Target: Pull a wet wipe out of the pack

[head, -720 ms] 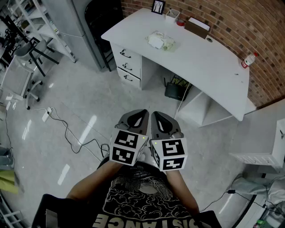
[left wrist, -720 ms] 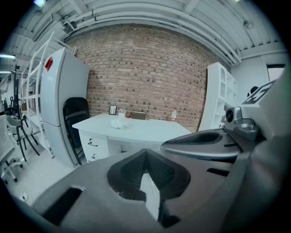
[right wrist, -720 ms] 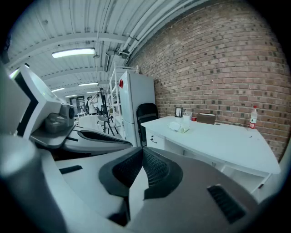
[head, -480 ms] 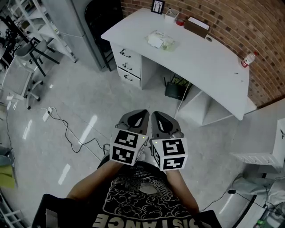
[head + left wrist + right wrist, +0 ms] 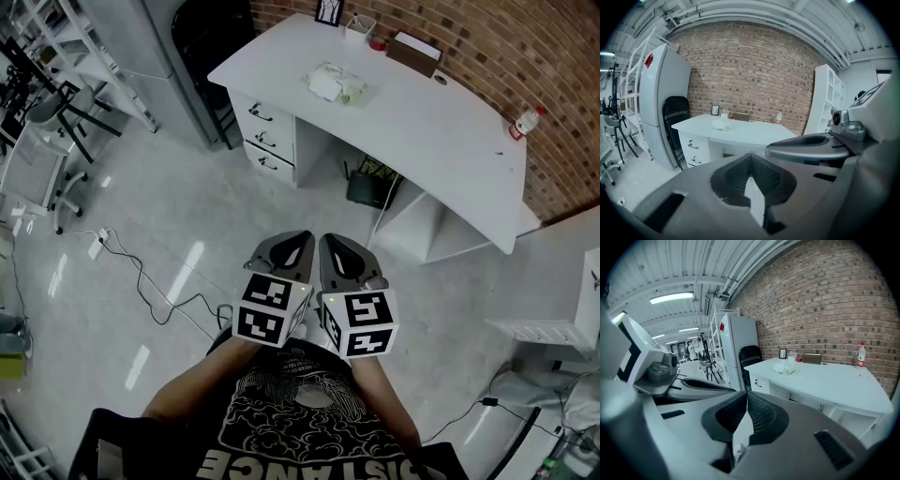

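Note:
The wet wipe pack, pale and crumpled with a white wipe at its top, lies on the white desk far ahead of me. It also shows small in the left gripper view, pack, and in the right gripper view, pack. I hold both grippers side by side close to my chest, over the floor and well short of the desk. The left gripper is shut with nothing in it, its tips meeting in its own view. The right gripper is likewise shut and empty.
On the desk stand a water bottle, a brown box, a picture frame and a cup. A black chair is left of the desk drawers. Cables cross the floor; a white cabinet stands right.
The head view has shifted slightly, so the desk sits a little higher and further left. Both grippers stay where they were, still shut.

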A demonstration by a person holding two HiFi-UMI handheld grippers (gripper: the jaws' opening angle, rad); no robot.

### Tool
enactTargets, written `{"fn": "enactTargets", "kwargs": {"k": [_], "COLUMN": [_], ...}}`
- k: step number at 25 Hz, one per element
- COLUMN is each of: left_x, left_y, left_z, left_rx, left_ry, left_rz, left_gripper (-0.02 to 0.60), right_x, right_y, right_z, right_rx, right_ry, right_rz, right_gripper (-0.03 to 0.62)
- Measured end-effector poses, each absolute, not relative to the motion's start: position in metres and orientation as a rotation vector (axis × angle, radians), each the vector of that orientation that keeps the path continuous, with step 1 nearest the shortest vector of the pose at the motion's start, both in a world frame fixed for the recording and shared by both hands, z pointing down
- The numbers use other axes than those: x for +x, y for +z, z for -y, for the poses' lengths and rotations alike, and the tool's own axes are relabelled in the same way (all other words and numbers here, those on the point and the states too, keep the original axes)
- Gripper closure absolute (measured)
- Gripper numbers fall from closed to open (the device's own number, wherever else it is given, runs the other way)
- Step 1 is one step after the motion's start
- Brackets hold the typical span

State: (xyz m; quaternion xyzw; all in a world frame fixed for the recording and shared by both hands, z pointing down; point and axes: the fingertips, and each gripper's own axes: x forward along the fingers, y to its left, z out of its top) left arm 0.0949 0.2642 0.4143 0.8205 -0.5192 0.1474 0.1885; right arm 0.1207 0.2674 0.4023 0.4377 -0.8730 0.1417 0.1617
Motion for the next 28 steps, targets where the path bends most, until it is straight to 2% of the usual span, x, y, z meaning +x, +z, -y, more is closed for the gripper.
{"fn": "enactTargets", "kwargs": {"k": [28], "left_x": [0.009], "left_y": [0.404], "left_z": [-0.087], "left_rx": [2.523], "left_ry": [0.427], "left_rz": [1.041], "left_gripper": [0.571], "right_x": [0.026], "right_y": [0.395], "right_z": [-0.091], "right_rx": [1.414], "right_ry": [0.423], "right_rz": [2.327], "right_gripper": [0.576]}}
